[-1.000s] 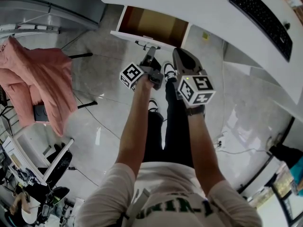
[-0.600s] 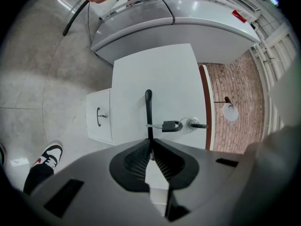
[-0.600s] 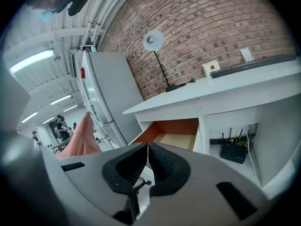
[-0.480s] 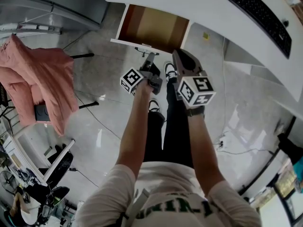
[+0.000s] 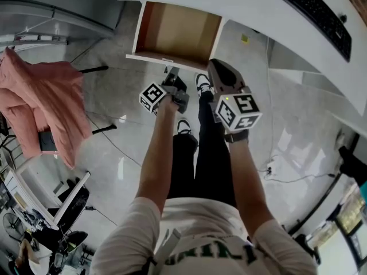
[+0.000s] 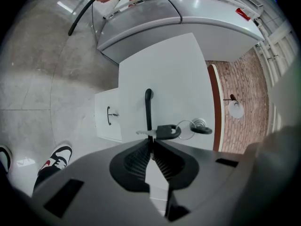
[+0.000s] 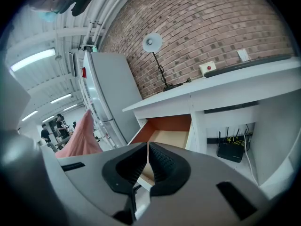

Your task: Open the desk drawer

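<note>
The desk drawer (image 5: 178, 30) stands pulled out from under the white desk (image 5: 229, 4), its wooden inside showing bare. My left gripper (image 5: 170, 72) is at the drawer's white front panel. In the left gripper view the black bar handle (image 6: 148, 108) runs down into my left gripper (image 6: 150, 142), whose jaws are shut on the handle's near end. A black-headed key (image 6: 162, 132) on a ring hangs by the lock (image 6: 201, 125). My right gripper (image 5: 217, 67) hovers beside the left one, shut and holding nothing; the right gripper view shows my right gripper (image 7: 147, 147) facing the open drawer (image 7: 169, 131).
A keyboard (image 5: 312, 13) lies on the desk at the right. A pink jacket (image 5: 40, 105) hangs over a chair at the left. The person's shoes (image 5: 203, 85) stand just below the drawer. A lamp (image 7: 153, 44) and a router (image 7: 230, 150) sit by the brick wall.
The drawer has slid further out of the desk. My left gripper has come back toward the person and down with the handle in it. The right gripper has shifted only a little.
</note>
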The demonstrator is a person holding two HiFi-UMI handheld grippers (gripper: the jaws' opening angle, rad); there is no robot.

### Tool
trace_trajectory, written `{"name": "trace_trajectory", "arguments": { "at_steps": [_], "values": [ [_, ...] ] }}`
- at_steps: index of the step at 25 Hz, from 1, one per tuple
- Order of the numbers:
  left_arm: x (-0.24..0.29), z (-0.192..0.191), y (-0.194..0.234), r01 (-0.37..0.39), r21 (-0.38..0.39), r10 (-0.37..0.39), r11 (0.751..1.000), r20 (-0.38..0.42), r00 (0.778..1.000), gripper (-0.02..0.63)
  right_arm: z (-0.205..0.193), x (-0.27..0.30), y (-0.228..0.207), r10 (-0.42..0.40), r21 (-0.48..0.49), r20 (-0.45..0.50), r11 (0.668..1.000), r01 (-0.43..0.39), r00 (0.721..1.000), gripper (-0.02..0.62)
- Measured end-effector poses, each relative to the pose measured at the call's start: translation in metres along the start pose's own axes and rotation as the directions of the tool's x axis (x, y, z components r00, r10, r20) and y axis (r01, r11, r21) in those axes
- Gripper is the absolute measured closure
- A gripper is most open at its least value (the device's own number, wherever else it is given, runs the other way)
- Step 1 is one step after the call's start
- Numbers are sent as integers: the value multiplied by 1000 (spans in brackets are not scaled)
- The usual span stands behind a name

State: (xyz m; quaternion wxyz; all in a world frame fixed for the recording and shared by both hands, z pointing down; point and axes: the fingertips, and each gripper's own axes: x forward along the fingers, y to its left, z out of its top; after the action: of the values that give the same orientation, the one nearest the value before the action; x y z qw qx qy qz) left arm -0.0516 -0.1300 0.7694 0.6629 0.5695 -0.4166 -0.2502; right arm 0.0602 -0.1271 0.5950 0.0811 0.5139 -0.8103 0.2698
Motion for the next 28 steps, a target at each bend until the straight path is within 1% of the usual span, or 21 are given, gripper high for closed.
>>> {"name": "trace_trajectory", "arguments": {
  "at_steps": [3,6,9,12,15,18,21,24,28],
  "values": [
    [3,1,11,-11,-1,11,1000,5,1000,584,-2,-1,-3,6,-6,6,1000,-6,1000,591],
    [6,-5,25,-43,0,43,999,-21,999,584,-7,-2,-4,7,-1,3,1000,-7,1000,591],
    [6,-12,38,-62,-27,62,998,-20,998,584,-12,-3,-3,10,-8,-11,1000,-10,1000,591],
    [4,-12,43,-38,-40,38,998,1,999,586,-16,-3,-1,18,-21,-21,1000,-19,1000,591],
    [7,-12,44,-19,-29,19,999,-11,1000,586,-18,-2,-4,18,-28,-28,999,-18,999,591],
    [9,-12,46,-27,-4,26,1000,-33,999,586,-22,-3,-7,10,-20,-35,1000,-11,999,591],
    [9,-12,48,-31,3,31,1000,-44,999,586,-24,-2,-5,12,-16,-40,1000,-13,999,591],
    [10,-11,50,-23,-5,23,1000,-36,999,586,-25,-1,-4,16,-18,-46,1000,-16,999,591],
    [10,-6,51,-20,-35,20,999,-15,1000,586,-26,-1,-4,10,-4,-56,1000,-10,998,591]
  ]
}}
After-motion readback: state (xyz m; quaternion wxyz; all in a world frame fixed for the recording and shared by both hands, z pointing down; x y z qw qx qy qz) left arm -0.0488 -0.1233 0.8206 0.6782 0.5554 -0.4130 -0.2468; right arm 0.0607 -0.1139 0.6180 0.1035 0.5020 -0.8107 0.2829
